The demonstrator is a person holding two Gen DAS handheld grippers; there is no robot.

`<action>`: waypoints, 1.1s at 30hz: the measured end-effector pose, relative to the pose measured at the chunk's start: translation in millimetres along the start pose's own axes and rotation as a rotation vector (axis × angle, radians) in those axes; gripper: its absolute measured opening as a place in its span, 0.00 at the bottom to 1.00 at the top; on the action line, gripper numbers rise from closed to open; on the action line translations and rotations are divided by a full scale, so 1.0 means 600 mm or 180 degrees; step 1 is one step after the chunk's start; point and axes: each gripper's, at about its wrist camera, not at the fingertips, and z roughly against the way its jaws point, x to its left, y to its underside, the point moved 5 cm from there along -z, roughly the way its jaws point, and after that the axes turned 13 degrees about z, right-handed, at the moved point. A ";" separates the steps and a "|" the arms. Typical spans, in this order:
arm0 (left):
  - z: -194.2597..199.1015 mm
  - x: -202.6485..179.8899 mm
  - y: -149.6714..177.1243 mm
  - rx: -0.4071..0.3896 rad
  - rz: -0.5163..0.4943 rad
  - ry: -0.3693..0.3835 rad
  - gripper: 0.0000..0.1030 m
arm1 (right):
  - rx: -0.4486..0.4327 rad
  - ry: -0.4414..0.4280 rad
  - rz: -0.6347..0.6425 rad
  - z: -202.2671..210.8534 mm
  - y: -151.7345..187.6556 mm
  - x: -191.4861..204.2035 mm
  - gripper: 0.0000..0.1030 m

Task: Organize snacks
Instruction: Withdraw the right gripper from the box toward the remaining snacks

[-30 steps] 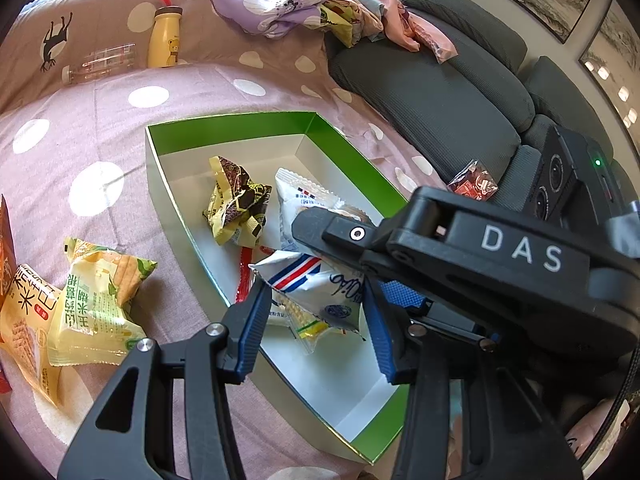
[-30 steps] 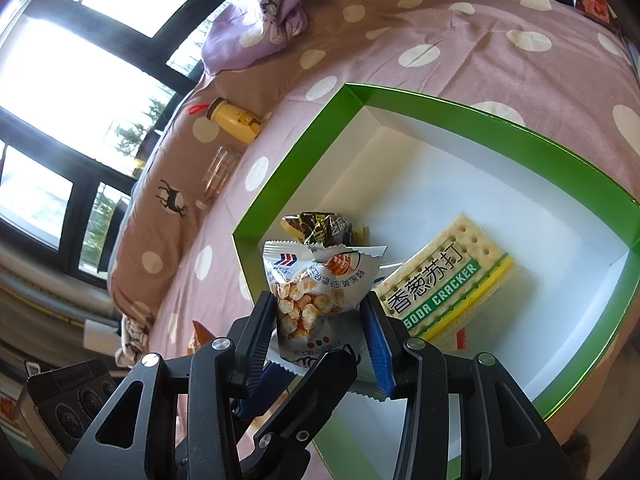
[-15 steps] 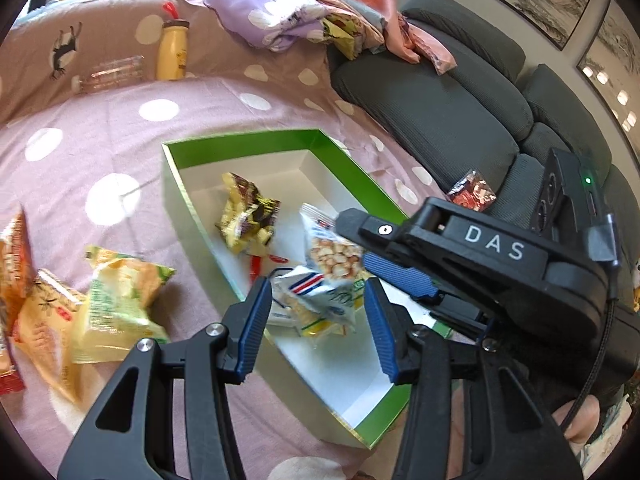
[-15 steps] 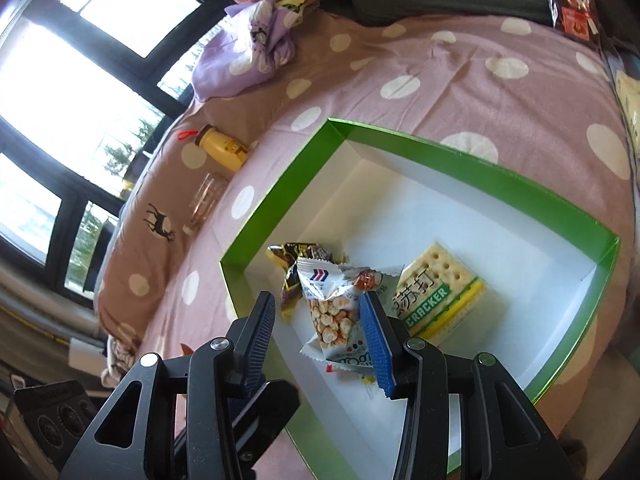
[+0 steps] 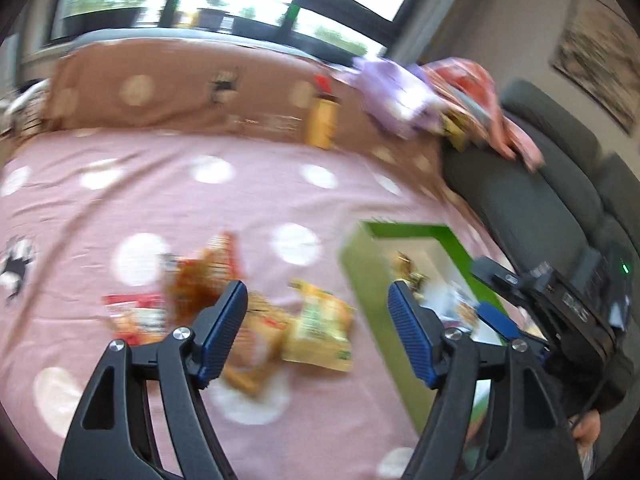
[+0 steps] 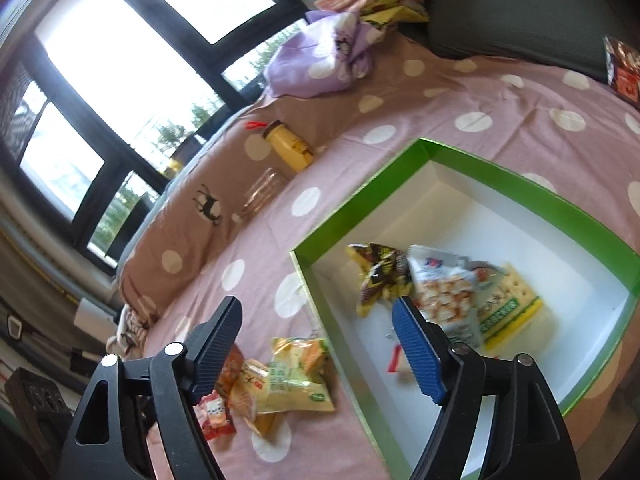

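Observation:
A green-rimmed white box (image 6: 476, 162) sits on the pink dotted cloth. It holds a brown-yellow wrapper (image 6: 378, 270), a popcorn-like snack bag (image 6: 444, 292) and a green cracker pack (image 6: 510, 306). Loose snack packets (image 6: 296, 376) lie on the cloth left of the box; in the left wrist view they (image 5: 316, 326) lie just beyond my left gripper (image 5: 318, 334), which is open and empty. My right gripper (image 6: 316, 346) is open and empty above the box's near left corner. The box also shows in the left wrist view (image 5: 408, 230), blurred.
A yellow bottle (image 6: 286, 144) and a clear bottle (image 6: 262, 194) lie by the cloth's far edge. A pile of purple and pink clothes (image 6: 324, 58) lies beside a dark grey sofa (image 5: 520, 200). A red packet (image 6: 622, 68) lies at far right.
The right gripper let go of the popcorn bag into the box, opened wide and drew back. The left gripper opened wide and swung left from the box toward the loose packets.

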 end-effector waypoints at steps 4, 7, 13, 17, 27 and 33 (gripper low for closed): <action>0.018 0.060 -0.021 -0.0218 0.0269 -0.0299 0.81 | 0.0015 -0.0148 0.0058 -0.019 0.011 0.037 0.81; 0.030 0.106 -0.025 -0.0293 0.0471 -0.0509 0.81 | 0.0201 -0.0399 0.0135 -0.048 0.030 0.077 0.82; 0.056 0.170 -0.034 -0.0415 0.0758 -0.0774 0.81 | 0.0462 -0.0422 0.0435 -0.087 0.065 0.132 0.82; 0.065 0.193 -0.025 -0.0445 0.0820 -0.0922 0.82 | 0.0622 -0.0455 0.0587 -0.107 0.086 0.159 0.82; 0.066 0.220 -0.013 -0.0386 0.0884 -0.1089 0.83 | 0.0794 -0.0370 0.0777 -0.131 0.108 0.178 0.82; 0.055 0.227 -0.009 -0.0324 0.0858 -0.1214 0.93 | 0.0880 -0.0276 0.0803 -0.146 0.117 0.176 0.82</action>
